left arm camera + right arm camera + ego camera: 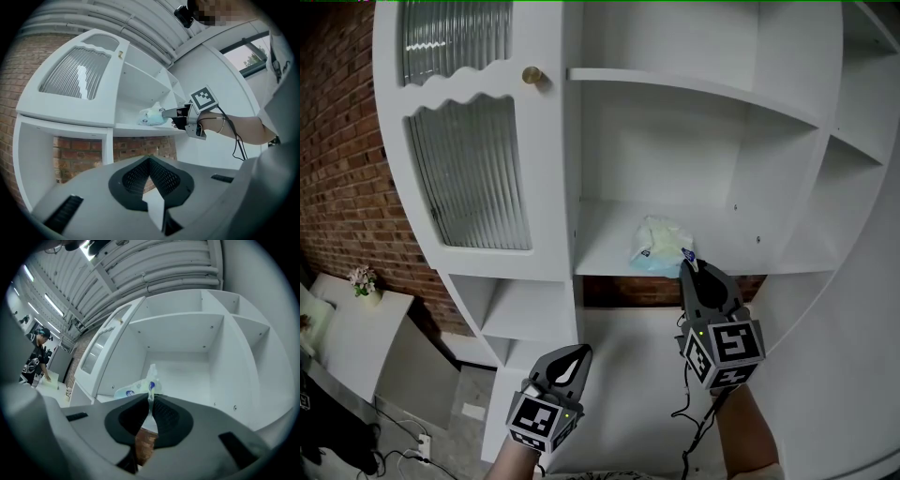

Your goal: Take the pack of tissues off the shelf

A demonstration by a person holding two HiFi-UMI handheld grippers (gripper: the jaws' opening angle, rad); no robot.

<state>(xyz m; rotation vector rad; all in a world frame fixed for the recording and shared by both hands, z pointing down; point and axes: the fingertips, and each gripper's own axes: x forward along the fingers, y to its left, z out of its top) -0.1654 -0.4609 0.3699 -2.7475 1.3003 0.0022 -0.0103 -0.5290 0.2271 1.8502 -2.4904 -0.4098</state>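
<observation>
The pack of tissues (659, 246), pale green and blue plastic, lies near the front edge of a white shelf (605, 255). My right gripper (687, 261) reaches up to its right end, and its jaws are shut on a thin flap of the pack's wrapper. In the right gripper view the flap (151, 383) stands up between the closed tips of the right gripper (151, 399), with the pack (131, 391) behind. The left gripper view has the pack (152, 116) and the right gripper (164, 112) meeting at the shelf. My left gripper (581, 352) hangs lower left, shut and empty, its tips (150, 158) together.
The white cabinet has a ribbed-glass door (473, 178) with a gold knob (532, 75) left of the shelf, and more open compartments above and right. A brick wall (337, 169) stands behind. A small flower pot (364, 281) sits on a low white table. A person (37, 355) stands far left.
</observation>
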